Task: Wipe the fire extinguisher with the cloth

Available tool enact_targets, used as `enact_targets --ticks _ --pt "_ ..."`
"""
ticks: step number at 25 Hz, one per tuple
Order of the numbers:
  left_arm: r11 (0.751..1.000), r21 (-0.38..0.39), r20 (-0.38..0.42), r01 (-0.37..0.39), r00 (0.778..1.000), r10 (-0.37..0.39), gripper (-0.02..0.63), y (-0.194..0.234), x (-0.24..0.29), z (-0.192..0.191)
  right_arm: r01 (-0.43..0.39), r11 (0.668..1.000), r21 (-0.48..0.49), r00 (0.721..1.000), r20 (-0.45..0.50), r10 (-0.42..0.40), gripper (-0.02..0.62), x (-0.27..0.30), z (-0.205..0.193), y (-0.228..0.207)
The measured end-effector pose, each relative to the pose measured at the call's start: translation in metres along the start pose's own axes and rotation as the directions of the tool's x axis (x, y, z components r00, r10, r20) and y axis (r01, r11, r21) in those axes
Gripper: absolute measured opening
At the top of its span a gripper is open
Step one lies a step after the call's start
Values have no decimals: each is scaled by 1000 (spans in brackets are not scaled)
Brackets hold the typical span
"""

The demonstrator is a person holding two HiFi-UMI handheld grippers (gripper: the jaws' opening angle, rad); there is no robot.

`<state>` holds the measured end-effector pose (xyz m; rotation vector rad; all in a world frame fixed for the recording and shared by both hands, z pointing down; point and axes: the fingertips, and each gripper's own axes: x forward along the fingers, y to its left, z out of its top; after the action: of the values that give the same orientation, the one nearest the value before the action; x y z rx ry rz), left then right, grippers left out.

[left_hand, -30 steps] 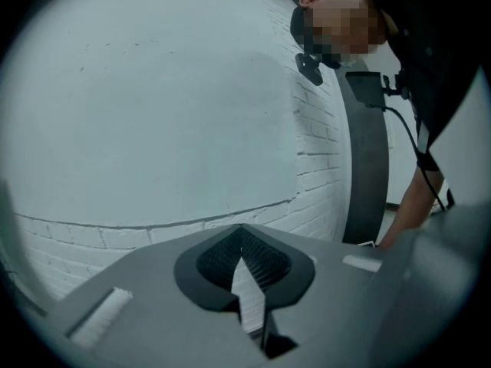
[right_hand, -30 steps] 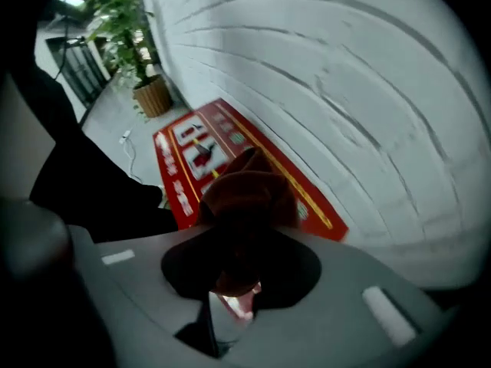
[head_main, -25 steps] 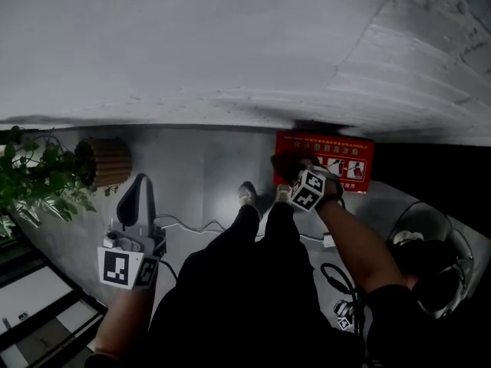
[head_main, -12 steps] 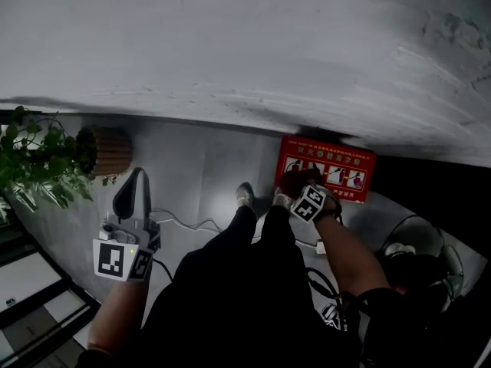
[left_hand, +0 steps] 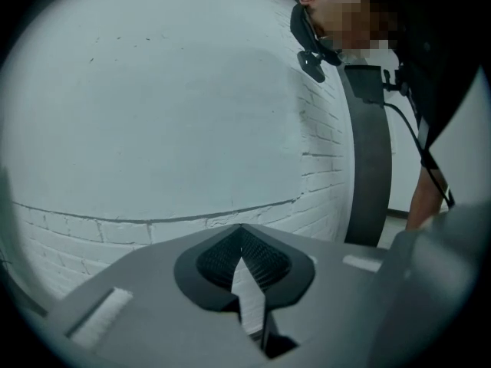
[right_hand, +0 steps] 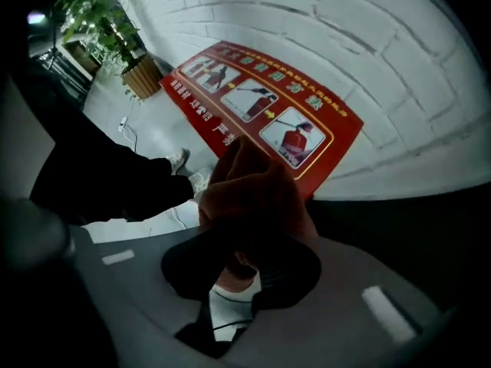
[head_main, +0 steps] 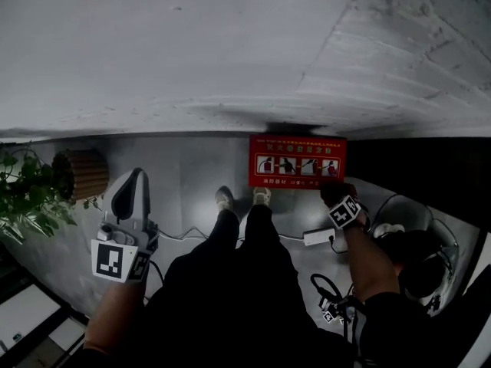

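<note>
A red panel point(head_main: 297, 162) with fire-extinguisher pictograms stands on the floor against the white brick wall; no extinguisher body shows. My right gripper point(head_main: 335, 195) hangs just below the panel's right end, pointing down, shut on a bunched dark red cloth point(right_hand: 257, 194). In the right gripper view point(right_hand: 242, 251) the cloth fills the jaws and covers part of the panel point(right_hand: 253, 98). My left gripper point(head_main: 135, 176) is far to the left, away from the panel. Its jaws are shut on nothing and face the bare wall point(left_hand: 242, 240).
A leafy plant point(head_main: 31, 198) in a wicker pot point(head_main: 80, 173) stands at the left. The person's legs point(head_main: 230, 282) and shoes point(head_main: 225, 198) fill the middle. A white plug block point(head_main: 317, 237) with cables lies on the floor. Dark rounded objects point(head_main: 418, 244) sit at the right.
My right gripper has swung to the right with the cloth, from in front of the red panel to below its right end. The left gripper has barely shifted.
</note>
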<state>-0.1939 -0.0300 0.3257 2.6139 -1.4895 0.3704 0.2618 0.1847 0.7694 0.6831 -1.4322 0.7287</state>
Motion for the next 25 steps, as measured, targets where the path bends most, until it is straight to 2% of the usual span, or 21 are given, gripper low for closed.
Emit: enact_targets --ticks 3,7,11,14,17,19,20,22,25 --pt "999 -11 -22 -44 999 43 0 15 -12 -8 43 997 -66 988 149 -33 86 -21 48 -4" --pt "994 -7 -29 -110 994 110 0 27 -33 -7 50 973 -226 943 331 28 86 -34 172 23" --pt "984 0 -51 -177 983 176 0 32 -59 -7 49 935 -352 923 372 93 86 -29 271 48" --pt "966 31 -79 -258 962 260 0 51 -91 -3 23 898 -440 934 331 138 86 -13 324 75" --pt "945 51 -104 -323 939 327 0 59 -119 -6 21 862 -507 948 284 144 88 -1 345 82" --pt "936 45 -136 -350 926 353 0 61 -132 -15 24 854 -521 948 282 146 87 -3 352 80" --pt "934 39 -151 -354 922 356 0 62 -135 -20 16 859 -513 949 279 149 87 -4 353 79" --pt "939 29 -161 -343 926 343 0 63 -129 -26 -12 890 -456 950 272 152 87 -6 349 70" --pt "963 21 -132 -267 954 268 0 52 -95 -17 -47 939 -342 953 266 144 86 -9 323 43"
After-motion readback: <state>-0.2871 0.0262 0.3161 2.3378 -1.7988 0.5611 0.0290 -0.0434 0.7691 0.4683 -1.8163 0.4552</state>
